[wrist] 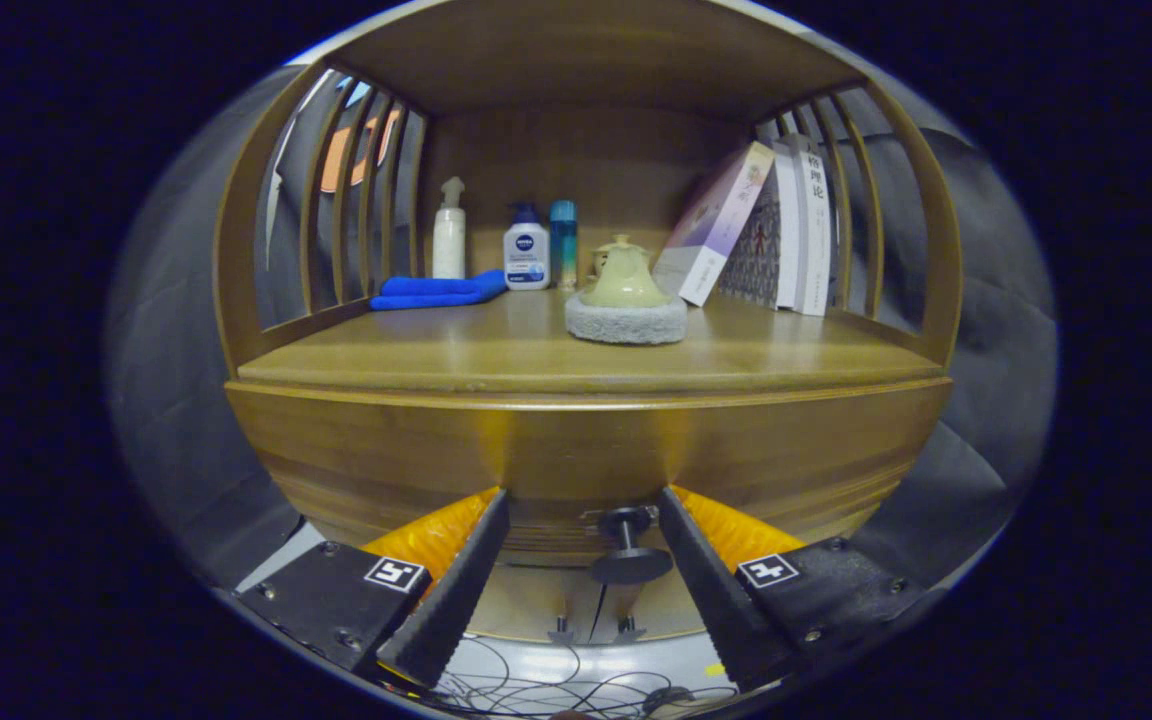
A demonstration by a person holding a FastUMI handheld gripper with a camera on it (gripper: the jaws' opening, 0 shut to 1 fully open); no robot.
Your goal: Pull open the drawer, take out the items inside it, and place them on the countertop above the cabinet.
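A wooden cabinet stands in front of me, its drawer front [576, 460] closed under the countertop [496, 355]. A dark round knob [629, 545] sticks out of the drawer front. My gripper [584, 500] is open, its two fingers on either side of the knob, which sits closer to the right finger. Neither finger touches the knob. The inside of the drawer is hidden.
On the countertop sit a scrubbing pad with a pale handle [626, 300], a folded blue cloth [436, 291], a white spray bottle [449, 232], a pump bottle [526, 250], a teal bottle [563, 243] and leaning books [766, 230]. Slatted side rails [356, 190] enclose the shelf. Cables [556, 685] lie on the floor below.
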